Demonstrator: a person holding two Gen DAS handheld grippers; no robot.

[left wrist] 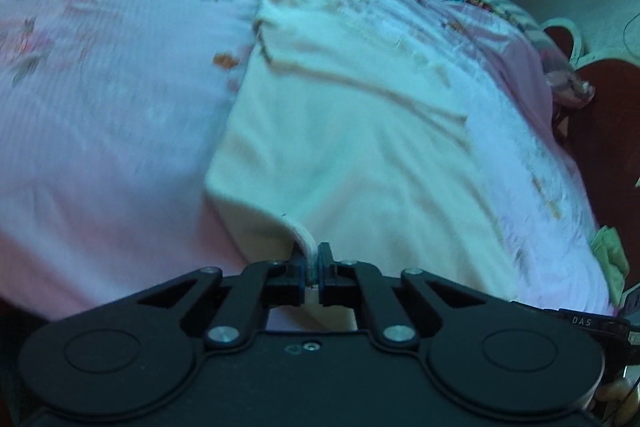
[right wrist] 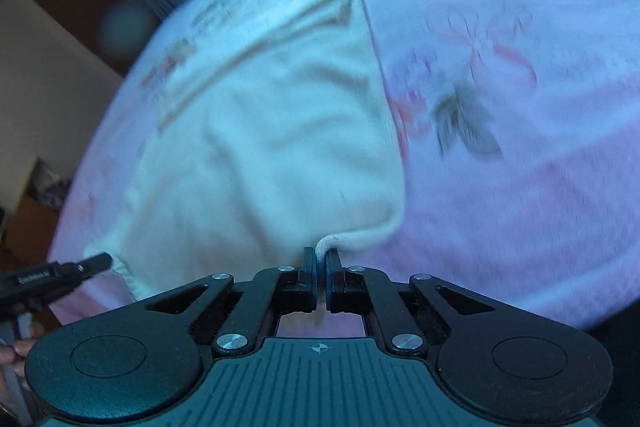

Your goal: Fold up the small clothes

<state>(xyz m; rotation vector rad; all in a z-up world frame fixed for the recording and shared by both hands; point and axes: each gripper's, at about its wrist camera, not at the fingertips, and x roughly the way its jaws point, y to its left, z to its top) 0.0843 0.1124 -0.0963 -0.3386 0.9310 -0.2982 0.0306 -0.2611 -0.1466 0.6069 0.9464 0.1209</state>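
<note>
Closest to both cameras, each gripper is clenched on the near hem of a small cream garment (left wrist: 352, 155): the left gripper (left wrist: 314, 261) pinches a ribbed white edge between its pads, and the right gripper (right wrist: 319, 259) nips a little fold of the hem at the garment's other near corner. In the right wrist view the left gripper's dark tip (right wrist: 80, 269) shows at the far left, at the garment's opposite near corner, so the two grips sit well apart along the same edge. Both grippers point downward at a slant over the cloth, and the blur in both views suggests the hands are moving. Beyond the grips, the garment lies spread on a pink flowered bedspread (left wrist: 100, 87), with loose creases across its middle and its far edge puckered. As I judge it, the fold is only at its start: the near edge is seized, but no layer is yet laid over another, so carrying that edge toward the far edge and smoothing remain. Farther off, other small clothes (left wrist: 560, 75) wait near the bed's edge.
</note>
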